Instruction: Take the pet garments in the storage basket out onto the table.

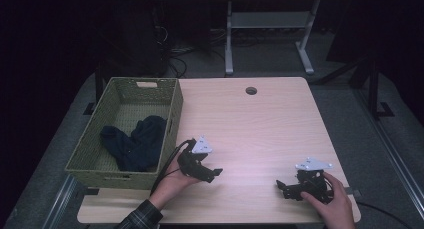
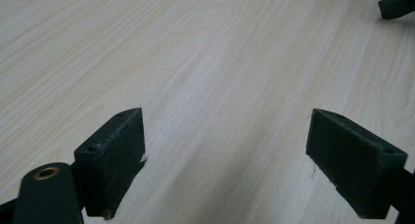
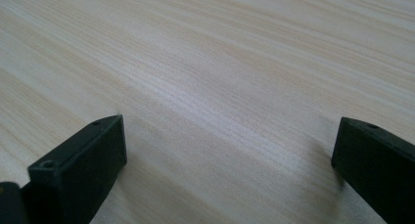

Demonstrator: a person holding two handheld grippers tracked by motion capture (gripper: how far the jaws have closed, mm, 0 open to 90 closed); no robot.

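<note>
Left gripper [image 2: 225, 160]: jaws spread wide, nothing between them, bare pale wood grain beneath; in the high view it sits low over the table [image 1: 260, 134] near the front edge, just right of the basket [image 1: 172, 119], held in the person's left hand [image 1: 172, 181] with a plaid sleeve [image 1: 142, 218] behind it. Right gripper [image 3: 227, 170]: jaws likewise spread wide and empty over bare tabletop; in the high view it rests at the table's front right, well apart from the left gripper, held in the right hand [image 1: 332, 204], its tips pointing left. Basket: green woven, rectangular, on the table's left side, overhanging the left edge. Dark cloth [image 1: 135, 141]: navy, crumpled, lying inside the basket toward its near right wall, apart from both grippers. Table: a round hole [image 1: 251, 90] near the far edge.
</note>
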